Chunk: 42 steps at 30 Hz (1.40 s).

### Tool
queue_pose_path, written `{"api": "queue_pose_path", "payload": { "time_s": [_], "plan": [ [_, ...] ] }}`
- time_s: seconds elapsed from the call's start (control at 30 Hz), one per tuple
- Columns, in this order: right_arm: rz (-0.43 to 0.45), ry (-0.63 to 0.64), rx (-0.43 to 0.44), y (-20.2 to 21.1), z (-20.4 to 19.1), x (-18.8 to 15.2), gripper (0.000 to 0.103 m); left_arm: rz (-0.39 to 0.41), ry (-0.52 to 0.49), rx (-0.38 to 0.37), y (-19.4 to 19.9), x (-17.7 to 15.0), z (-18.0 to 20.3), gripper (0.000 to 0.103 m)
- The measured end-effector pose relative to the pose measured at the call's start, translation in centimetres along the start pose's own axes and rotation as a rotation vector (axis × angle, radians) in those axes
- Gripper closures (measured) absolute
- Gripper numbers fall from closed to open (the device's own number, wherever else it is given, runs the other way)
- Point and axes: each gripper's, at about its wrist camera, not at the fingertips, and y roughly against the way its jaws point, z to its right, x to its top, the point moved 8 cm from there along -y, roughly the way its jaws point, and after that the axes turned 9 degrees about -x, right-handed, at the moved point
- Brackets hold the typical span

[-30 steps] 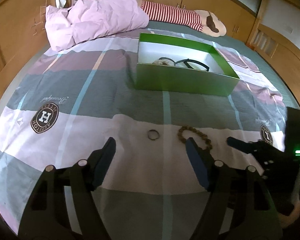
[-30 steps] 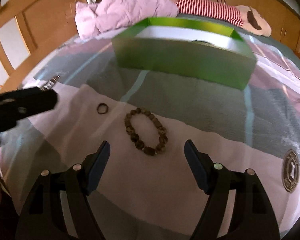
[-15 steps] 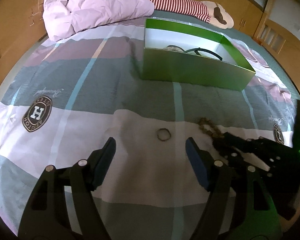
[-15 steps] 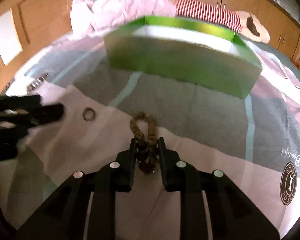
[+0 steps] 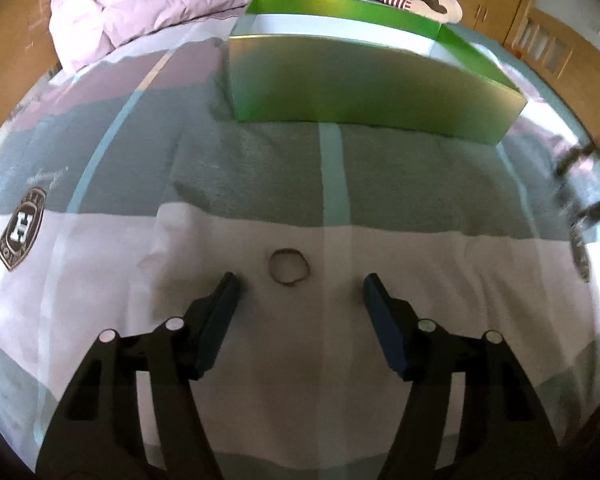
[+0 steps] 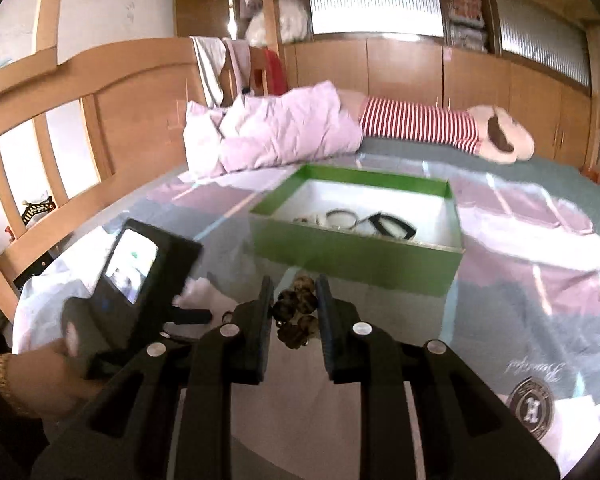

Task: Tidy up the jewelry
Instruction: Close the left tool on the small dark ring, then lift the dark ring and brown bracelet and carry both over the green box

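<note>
A thin metal ring lies on the white band of the bedsheet, just ahead of my left gripper, whose jaws are closing with the ring just beyond the fingertips and nothing gripped. My right gripper is shut on a brown bead bracelet, held in the air in front of the green box. The box holds a black bangle and other rings. The bracelet shows blurred at the right edge of the left wrist view.
A pink duvet and a striped plush toy lie at the far end of the bed. A wooden headboard runs along the left. A person's hand holds the left gripper's body with its screen.
The right gripper closed on the bead bracelet and lifted it off the sheet toward the box. The left gripper sank toward the ring and its jaws narrowed.
</note>
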Motion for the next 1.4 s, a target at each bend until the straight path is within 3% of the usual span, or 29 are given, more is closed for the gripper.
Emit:
{"api": "queue_pose_path", "payload": {
  "time_s": [0.13,0.2,0.27,0.57,0.87,1.1,1.4],
  "plan": [
    [0.035,0.009,-0.002,1.1,0.3,0.7,0.082,0.004,0.01,0.021,-0.4,0.7,0.0,0.045],
    [0.047,0.021,-0.007,1.6,0.6,0.8,0.082,0.015,0.024,0.03,-0.3,1.2,-0.4,0.071],
    [0.047,0.018,-0.011,1.6,0.9,0.8,0.082,0.015,0.044,0.011,-0.3,1.5,-0.7,0.083],
    [0.058,0.015,-0.028,2.1,1.7,1.2,0.082,0.023,0.019,0.025,0.3,1.4,-0.4,0.083],
    [0.087,-0.004,-0.044,2.7,2.0,2.3,0.082,0.151,0.003,-0.01,5.8,3.7,1.1,0.083],
    [0.09,-0.05,-0.098,2.4,4.0,2.6,0.082,0.318,-0.067,-0.011,13.0,5.1,3.9,0.083],
    [0.09,-0.059,-0.111,2.3,4.3,2.8,0.082,0.35,-0.078,-0.043,14.8,4.7,4.5,0.083]
  ]
}}
